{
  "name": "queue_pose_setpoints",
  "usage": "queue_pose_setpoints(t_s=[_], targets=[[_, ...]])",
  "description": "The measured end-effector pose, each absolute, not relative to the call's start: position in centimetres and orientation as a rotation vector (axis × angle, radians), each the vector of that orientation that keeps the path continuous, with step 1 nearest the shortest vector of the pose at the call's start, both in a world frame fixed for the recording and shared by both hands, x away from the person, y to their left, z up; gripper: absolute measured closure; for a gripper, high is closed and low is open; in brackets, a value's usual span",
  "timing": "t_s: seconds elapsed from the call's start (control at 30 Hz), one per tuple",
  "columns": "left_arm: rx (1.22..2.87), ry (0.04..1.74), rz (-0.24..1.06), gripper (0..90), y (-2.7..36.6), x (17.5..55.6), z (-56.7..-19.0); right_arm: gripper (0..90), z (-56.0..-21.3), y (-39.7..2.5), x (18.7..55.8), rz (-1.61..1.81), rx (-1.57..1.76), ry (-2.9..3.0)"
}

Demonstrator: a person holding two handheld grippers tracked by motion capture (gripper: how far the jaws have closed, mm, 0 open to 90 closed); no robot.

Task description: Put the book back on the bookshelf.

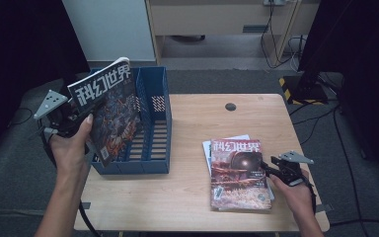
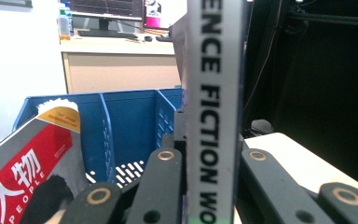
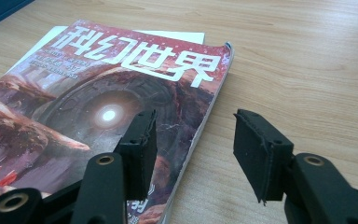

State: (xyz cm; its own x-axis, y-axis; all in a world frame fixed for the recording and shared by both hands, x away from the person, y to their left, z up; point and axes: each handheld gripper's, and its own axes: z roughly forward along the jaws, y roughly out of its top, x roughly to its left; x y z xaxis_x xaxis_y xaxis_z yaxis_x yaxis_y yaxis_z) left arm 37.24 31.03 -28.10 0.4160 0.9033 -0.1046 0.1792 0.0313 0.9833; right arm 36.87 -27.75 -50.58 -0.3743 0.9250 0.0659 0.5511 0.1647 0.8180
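Note:
My left gripper (image 1: 76, 127) is shut on a science-fiction magazine (image 1: 109, 106), held upright and tilted over the left end of the blue file rack (image 1: 159, 167). In the left gripper view the magazine's white spine (image 2: 212, 70) stands pinched between the jaws of the left gripper (image 2: 212, 161). A second magazine (image 1: 239, 173) lies flat on top of a small stack on the table, with a white sheet (image 1: 207, 150) under it. The right gripper (image 1: 271, 169) rests open at its right edge. In the right gripper view the right gripper (image 3: 193, 135) straddles the edge of that cover (image 3: 107, 107).
A red magazine (image 2: 23, 172) leans in the rack's (image 2: 130, 116) left slot. The wooden table (image 1: 202, 118) has a round cable hole (image 1: 230, 106) at the back. Cables and a yellow-black striped base (image 1: 288, 85) lie on the floor behind, right.

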Motion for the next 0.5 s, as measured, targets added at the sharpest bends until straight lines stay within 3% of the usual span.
queue_pose_setpoints(t_s=[0.5], targets=[[1.467,1.089,0.790,82.5,30.8,39.1,-29.2,49.4,-50.5,-27.9,36.9,1.101,1.400,1.995]])
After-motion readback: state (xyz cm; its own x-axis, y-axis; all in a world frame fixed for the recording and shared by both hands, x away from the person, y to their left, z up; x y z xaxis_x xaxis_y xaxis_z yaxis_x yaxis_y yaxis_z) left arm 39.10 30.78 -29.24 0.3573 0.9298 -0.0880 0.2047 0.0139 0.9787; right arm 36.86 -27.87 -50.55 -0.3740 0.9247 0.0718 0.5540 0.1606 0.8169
